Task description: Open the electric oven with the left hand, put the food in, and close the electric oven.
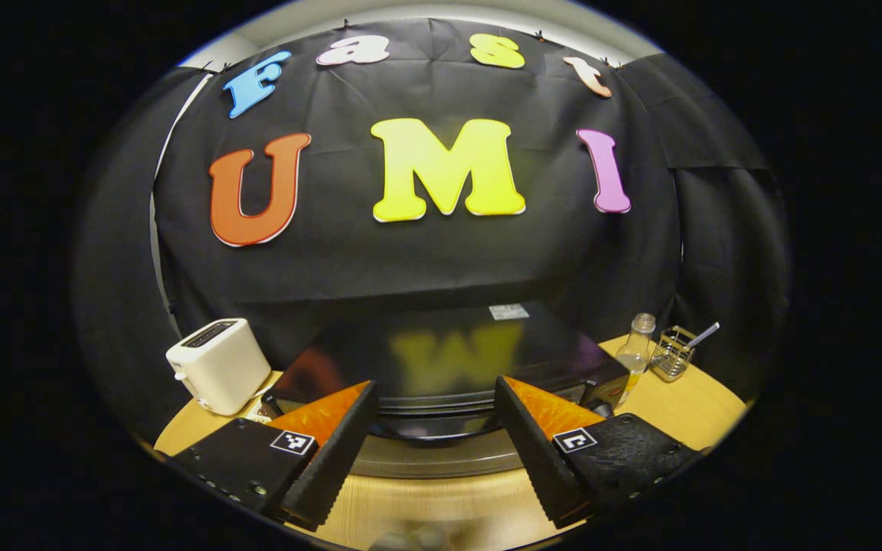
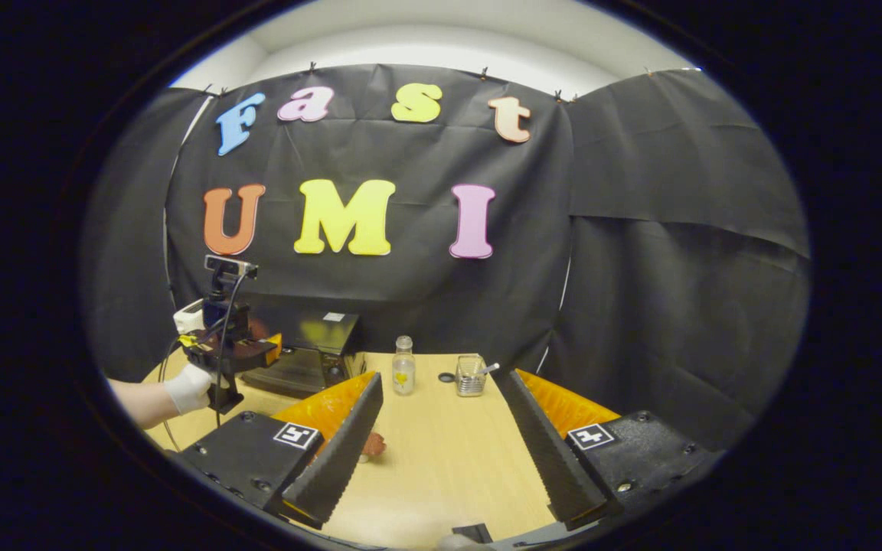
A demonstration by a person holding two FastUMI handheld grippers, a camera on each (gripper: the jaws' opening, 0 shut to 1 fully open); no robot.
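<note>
While the left gripper (image 1: 435, 428) is hovering just in front of the black oven (image 1: 449, 360) with its fingers spread apart and holding nothing, the right gripper (image 2: 441, 428) is also gaping wide above the wooden table (image 2: 449, 459). A small reddish piece of food (image 2: 373, 445) is lying on the table beside its left finger. A white toaster (image 1: 217, 366) is standing left of the oven, a glass bottle (image 1: 636, 348) to its right.

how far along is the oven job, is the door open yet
Early stage. Nothing looks done: the electric oven appears closed. In hand: the left gripper, open, is lined up close at the oven's front, as if reaching for the door. Left: open it, load the reddish food lying on the table beside the open, empty right gripper, then close.
</note>
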